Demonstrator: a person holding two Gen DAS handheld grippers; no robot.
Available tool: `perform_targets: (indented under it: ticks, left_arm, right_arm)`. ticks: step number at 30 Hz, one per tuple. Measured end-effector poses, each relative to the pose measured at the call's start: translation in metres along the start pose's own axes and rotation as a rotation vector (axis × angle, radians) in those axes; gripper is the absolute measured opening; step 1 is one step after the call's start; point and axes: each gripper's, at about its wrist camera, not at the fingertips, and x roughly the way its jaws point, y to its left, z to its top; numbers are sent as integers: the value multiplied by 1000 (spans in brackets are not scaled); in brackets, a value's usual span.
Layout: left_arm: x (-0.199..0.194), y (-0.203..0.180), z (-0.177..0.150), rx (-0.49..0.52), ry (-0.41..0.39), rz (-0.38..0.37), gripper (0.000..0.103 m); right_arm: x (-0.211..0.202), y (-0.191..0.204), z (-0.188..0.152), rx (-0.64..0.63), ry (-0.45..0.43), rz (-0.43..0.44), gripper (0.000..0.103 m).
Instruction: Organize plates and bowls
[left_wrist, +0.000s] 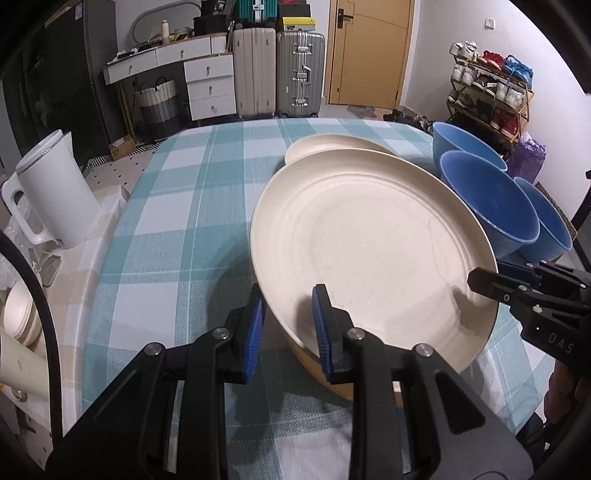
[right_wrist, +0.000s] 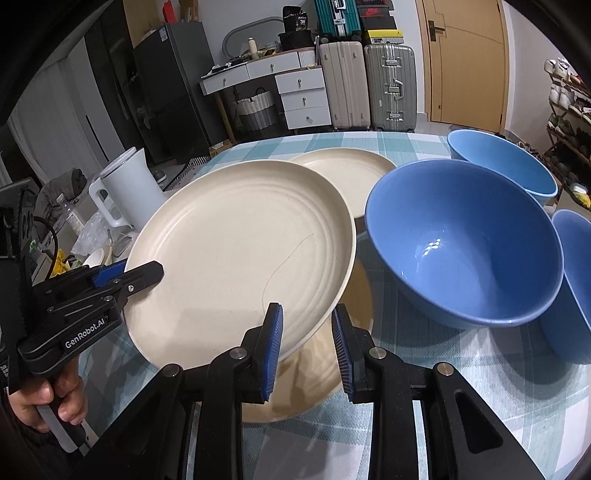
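Observation:
A large cream plate (left_wrist: 369, 254) (right_wrist: 240, 251) is held tilted above another cream plate (right_wrist: 306, 384) on the checked tablecloth. My left gripper (left_wrist: 288, 325) straddles its near rim, one pad each side with a gap showing. My right gripper (right_wrist: 306, 343) straddles the opposite rim with its pads apart; it also shows in the left wrist view (left_wrist: 491, 280). The left gripper appears in the right wrist view (right_wrist: 133, 275). A third cream plate (left_wrist: 332, 146) (right_wrist: 354, 173) lies behind. Three blue bowls (left_wrist: 487, 206) (right_wrist: 461, 247) (right_wrist: 506, 166) (right_wrist: 572, 280) stand to the right.
A white kettle (left_wrist: 55, 192) (right_wrist: 125, 184) stands on a side counter left of the table (left_wrist: 192, 206). Cream dishes (left_wrist: 22, 314) sit low at the left. Suitcases, drawers, a door and a shoe rack (left_wrist: 491, 92) lie beyond the table.

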Motion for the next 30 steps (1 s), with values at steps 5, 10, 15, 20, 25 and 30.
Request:
perform_targets:
  ticks: [5, 10, 15, 20, 25, 30]
  left_arm:
    - [6, -3, -4, 14, 19, -6, 22]
    - [14, -7, -8, 37, 37, -11, 22]
    - [21, -12, -10, 66, 57, 1, 22]
    - [30, -18, -13, 92, 78, 10, 23]
    - [36, -23, -15, 124, 91, 29, 24]
    - [38, -26, -18, 157, 100, 55, 25]
  right_arm:
    - [1, 0, -8, 1, 9, -11, 28]
    - [3, -4, -14, 12, 21, -13, 29]
    - [5, -9, -19, 18, 34, -18, 29]
    - [7, -8, -25, 3, 39, -42, 29]
    - [9, -9, -29, -1, 46, -61, 29]
    - [10, -7, -32, -11, 44, -76, 29]
